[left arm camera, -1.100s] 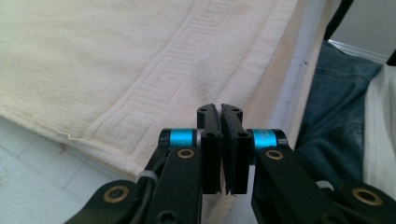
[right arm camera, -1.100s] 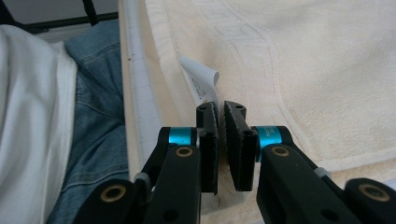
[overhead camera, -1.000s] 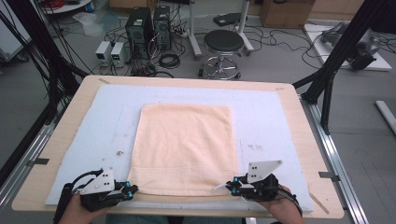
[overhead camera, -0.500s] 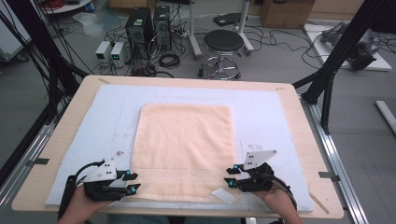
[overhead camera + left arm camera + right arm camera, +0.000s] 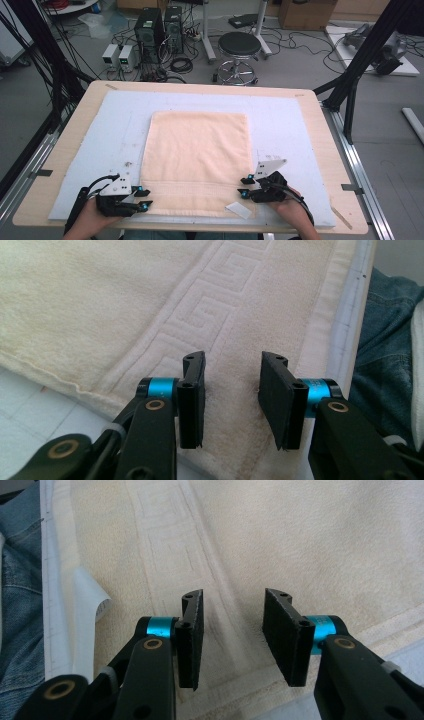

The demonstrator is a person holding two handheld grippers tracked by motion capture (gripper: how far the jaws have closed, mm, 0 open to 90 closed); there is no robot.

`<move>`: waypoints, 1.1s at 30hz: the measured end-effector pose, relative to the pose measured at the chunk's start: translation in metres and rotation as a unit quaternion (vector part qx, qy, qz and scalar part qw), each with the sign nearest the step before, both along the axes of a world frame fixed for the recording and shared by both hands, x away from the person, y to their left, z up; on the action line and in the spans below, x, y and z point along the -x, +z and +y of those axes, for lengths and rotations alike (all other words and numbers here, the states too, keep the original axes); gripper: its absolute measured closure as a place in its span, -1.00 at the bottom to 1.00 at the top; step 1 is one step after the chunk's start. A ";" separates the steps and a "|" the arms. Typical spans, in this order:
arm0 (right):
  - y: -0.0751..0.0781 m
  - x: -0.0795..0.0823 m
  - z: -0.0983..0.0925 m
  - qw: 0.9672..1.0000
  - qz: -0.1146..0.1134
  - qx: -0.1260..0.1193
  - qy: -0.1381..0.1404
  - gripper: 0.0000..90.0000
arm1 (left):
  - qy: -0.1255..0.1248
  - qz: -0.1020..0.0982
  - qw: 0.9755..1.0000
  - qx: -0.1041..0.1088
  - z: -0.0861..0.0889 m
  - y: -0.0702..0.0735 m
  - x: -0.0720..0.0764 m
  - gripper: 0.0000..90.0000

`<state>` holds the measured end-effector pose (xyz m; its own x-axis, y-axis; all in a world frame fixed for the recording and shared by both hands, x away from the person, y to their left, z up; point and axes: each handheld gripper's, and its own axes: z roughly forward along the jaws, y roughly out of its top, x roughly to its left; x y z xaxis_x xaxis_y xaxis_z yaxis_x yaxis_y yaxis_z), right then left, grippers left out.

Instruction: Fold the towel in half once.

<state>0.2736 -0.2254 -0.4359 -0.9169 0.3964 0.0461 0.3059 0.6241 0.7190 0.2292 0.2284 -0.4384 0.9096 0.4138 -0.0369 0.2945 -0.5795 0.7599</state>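
Note:
A peach towel (image 5: 200,160) with a woven key-pattern band (image 5: 200,315) lies flat on the pale blue mat (image 5: 285,125). My left gripper (image 5: 142,197) (image 5: 233,360) hovers over the towel's near left corner. Its jaws have just been opening and stand open, with only flat towel below the gap. My right gripper (image 5: 245,186) (image 5: 233,596) is over the near right corner. Its jaws have also just been opening and stand open, pinching nothing. The towel's white label (image 5: 238,210) (image 5: 92,600) sticks out at the near edge, beside the right gripper.
The mat covers a wooden table (image 5: 320,125). Beyond the far edge are a black stool (image 5: 240,47), computer towers (image 5: 160,30) and cables on the floor. Black frame posts (image 5: 360,65) stand at both sides. The person's jeans (image 5: 385,340) are at the near edge.
Both grippers were shut on the towel's near corners a second ago; both have opened and let go. The right gripper shifted slightly inward over the towel, and the white label now shows.

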 end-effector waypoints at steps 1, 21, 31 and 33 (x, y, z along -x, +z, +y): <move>0.000 0.001 0.000 1.000 0.000 -0.001 -0.001 0.32 | 0.000 -0.002 1.000 -0.003 0.001 0.000 0.001 0.39; 0.030 -0.026 -0.003 0.997 -0.023 -0.050 -0.058 -0.34 | 0.073 -0.011 0.995 0.068 0.008 0.028 -0.027 -0.16; 0.044 -0.051 -0.001 0.995 -0.031 -0.052 -0.080 -0.49 | 0.099 -0.013 0.992 0.082 0.002 0.044 -0.057 -0.32; 0.046 -0.054 -0.001 0.995 -0.034 -0.053 -0.083 -0.49 | 0.102 -0.013 0.991 0.085 0.002 0.046 -0.062 -0.32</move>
<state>0.3274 -0.2259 -0.3897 -0.8416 0.5389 0.0365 0.3472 0.4879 0.8009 0.2908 0.2308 -0.3920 0.8089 0.5795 -0.0989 0.3711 -0.3729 0.8504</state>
